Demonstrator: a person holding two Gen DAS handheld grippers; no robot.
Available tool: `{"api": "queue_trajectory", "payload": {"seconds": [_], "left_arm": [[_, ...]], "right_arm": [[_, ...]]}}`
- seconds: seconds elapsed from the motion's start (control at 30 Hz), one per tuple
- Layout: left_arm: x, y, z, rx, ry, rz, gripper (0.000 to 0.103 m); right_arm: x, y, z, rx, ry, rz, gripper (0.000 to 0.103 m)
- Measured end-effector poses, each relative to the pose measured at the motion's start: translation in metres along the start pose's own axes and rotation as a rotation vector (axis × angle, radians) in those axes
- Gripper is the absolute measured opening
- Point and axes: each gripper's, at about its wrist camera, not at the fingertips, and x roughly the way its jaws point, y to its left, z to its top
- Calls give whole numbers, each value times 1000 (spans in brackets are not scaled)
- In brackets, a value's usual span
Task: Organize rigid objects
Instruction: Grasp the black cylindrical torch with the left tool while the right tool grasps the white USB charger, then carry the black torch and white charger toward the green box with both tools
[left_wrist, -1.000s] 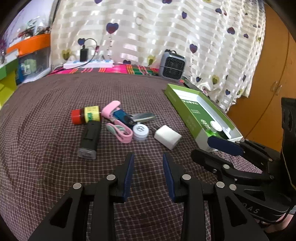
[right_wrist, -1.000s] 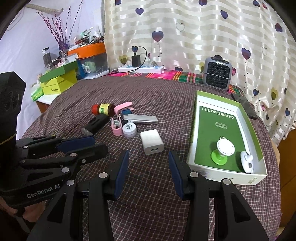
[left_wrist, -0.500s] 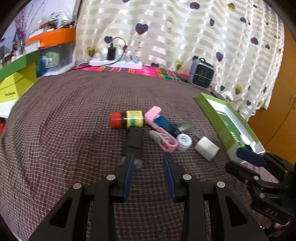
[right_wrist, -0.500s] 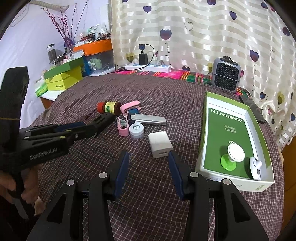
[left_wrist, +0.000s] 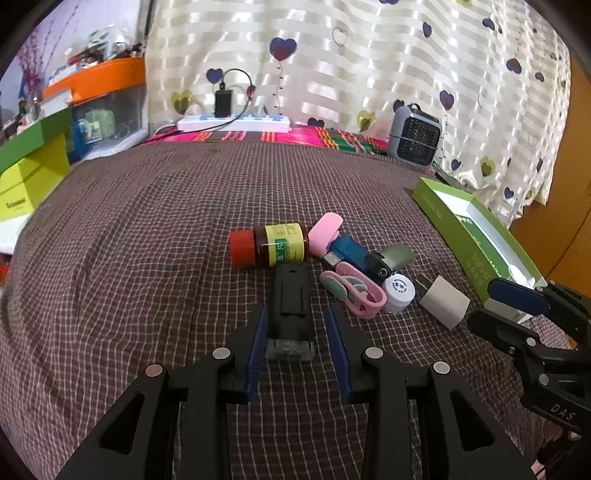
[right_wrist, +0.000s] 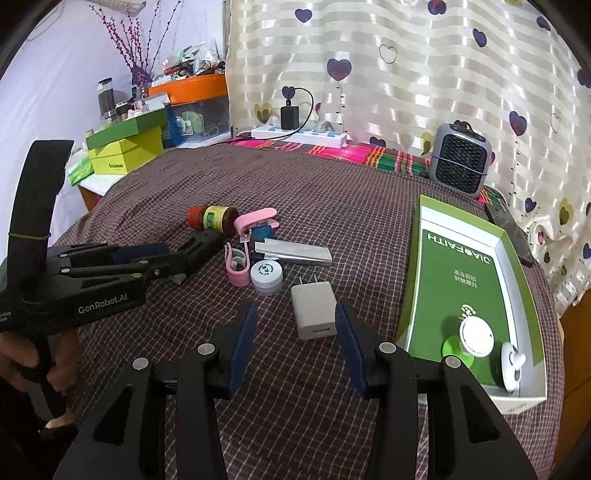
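A pile of small items lies on the checked cloth: a black flashlight-like device (left_wrist: 290, 306), a brown bottle with a red cap (left_wrist: 271, 244), a pink clip (left_wrist: 352, 291), a blue device (left_wrist: 356, 256), a small white jar (left_wrist: 398, 290) and a white charger plug (right_wrist: 314, 309). My left gripper (left_wrist: 297, 332) is open, its fingers either side of the black device's near end. My right gripper (right_wrist: 293, 332) is open around the near end of the white charger. The open green box (right_wrist: 415, 266) at the right holds two white round items.
A grey mini heater (right_wrist: 461, 164) and a white power strip (right_wrist: 299, 134) stand at the far edge by the curtain. Green and yellow boxes (right_wrist: 125, 147) and an orange-lidded bin (right_wrist: 192, 96) stand at the left. A dark remote (right_wrist: 509, 230) lies behind the green box.
My left gripper has swung left and forward until its open fingers straddle the black device. My right gripper has advanced to the white charger. Both stay open.
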Motion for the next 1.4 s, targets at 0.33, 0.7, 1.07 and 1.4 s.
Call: {"api": "queue_trajectory", "payload": {"seconds": [0.33,0.7,1.07,1.4], "left_arm": [[19,2,5,-25,74,-14,32],[22,0,7,-15,79,-7,32],[22,-5,7,2,80,2,32],[8,-10,-5,13,72,-21,26]], "right_arm": [[29,-6,5,-27,78,-11,45],[53,-9,8,-24,162,-22,45],[54,-2,8,-62,178,-33,35],[39,3,0,-27,145,-12,35]]}}
